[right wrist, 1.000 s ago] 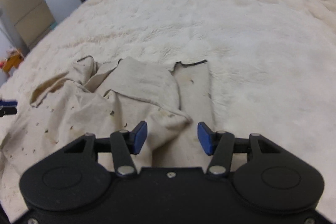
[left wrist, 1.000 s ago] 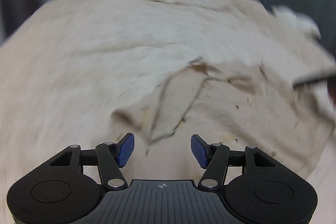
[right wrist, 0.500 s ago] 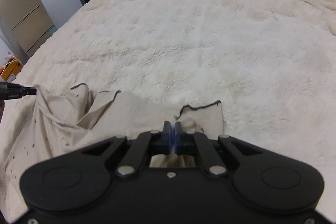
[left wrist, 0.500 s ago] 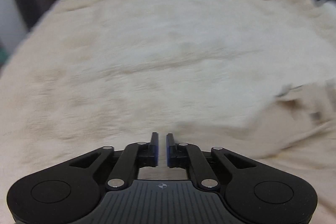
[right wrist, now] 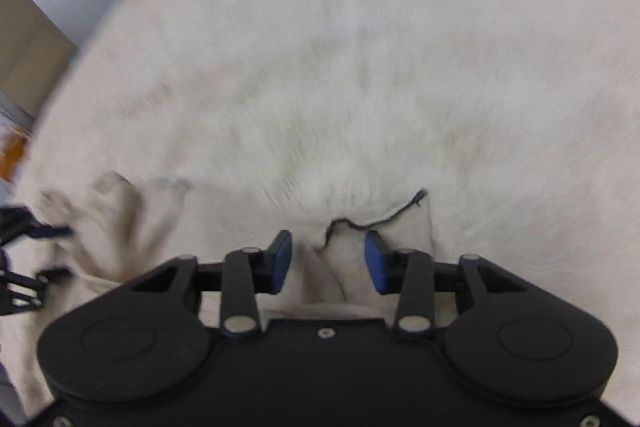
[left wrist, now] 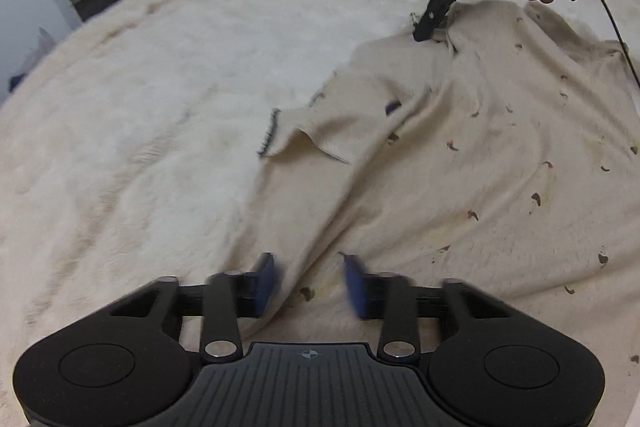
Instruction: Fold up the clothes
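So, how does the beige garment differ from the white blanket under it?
The garment is beige with small dark marks and a dark-stitched edge; the blanket is whiter and plain. The garment looks thin and smooth, the blanket thick and fluffy. The garment lies creased and partly folded over, while the blanket is spread fairly flat and covers far more area. Both are pale, soft textiles.

**Two wrist cameras, both low over the beige garment**

The left wrist camera sits close above the garment's (left wrist: 460, 167) near edge and looks steeply down and across it. At the garment's far corner it sees the right gripper (left wrist: 426, 33). The right wrist camera hangs over that corner (right wrist: 348, 259) and faces out over the fluffy blanket (right wrist: 340, 67) beyond it. Both views share the garment and the blanket.
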A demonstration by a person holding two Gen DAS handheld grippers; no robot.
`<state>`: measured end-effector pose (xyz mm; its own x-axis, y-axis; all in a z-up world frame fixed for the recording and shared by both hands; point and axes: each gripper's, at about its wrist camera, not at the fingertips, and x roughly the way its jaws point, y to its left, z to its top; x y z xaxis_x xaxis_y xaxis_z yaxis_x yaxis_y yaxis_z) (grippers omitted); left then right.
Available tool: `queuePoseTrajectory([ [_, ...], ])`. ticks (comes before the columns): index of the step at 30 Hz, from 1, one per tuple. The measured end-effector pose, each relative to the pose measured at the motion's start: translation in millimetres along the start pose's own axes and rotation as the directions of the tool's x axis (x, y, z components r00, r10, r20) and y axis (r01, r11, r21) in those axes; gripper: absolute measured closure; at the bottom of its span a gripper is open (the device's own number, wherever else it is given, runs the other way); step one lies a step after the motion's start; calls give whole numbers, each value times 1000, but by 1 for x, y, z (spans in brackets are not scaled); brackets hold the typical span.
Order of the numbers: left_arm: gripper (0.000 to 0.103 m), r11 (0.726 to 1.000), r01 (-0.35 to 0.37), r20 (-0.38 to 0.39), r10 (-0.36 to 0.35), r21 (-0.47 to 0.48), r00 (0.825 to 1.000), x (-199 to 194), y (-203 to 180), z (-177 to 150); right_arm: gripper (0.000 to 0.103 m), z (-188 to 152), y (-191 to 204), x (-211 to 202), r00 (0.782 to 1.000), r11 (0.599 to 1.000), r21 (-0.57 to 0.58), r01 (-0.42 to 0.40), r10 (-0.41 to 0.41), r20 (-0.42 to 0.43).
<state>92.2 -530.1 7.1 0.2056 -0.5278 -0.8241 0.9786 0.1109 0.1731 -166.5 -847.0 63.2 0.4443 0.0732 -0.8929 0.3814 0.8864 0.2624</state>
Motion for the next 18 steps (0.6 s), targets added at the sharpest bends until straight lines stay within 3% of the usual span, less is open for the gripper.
queuePoseTrajectory([
  [1,103,1000,-3,22,4,-15,1000,-6,4,0,102,-3,-8,-9,999,999,30,14,-15,33],
  [4,103,985,-1,121,22,-173,992,-33,42,-9,103,-9,-34,-38,990,991,115,65,-78,119],
  [7,103,967,-38,132,74,-252,988,-39,63,-17,103,-14,-68,-77,964,973,199,116,-159,212],
  [10,103,979,-58,68,72,-196,995,-33,49,0,102,-16,-70,-87,971,984,162,80,-114,209],
  [14,102,972,-77,61,93,-220,994,-26,43,0,103,-18,-60,-96,937,966,122,227,-251,244],
  [18,103,967,-90,83,112,-237,990,-20,53,1,103,-10,-65,-89,940,964,132,231,-256,226],
])
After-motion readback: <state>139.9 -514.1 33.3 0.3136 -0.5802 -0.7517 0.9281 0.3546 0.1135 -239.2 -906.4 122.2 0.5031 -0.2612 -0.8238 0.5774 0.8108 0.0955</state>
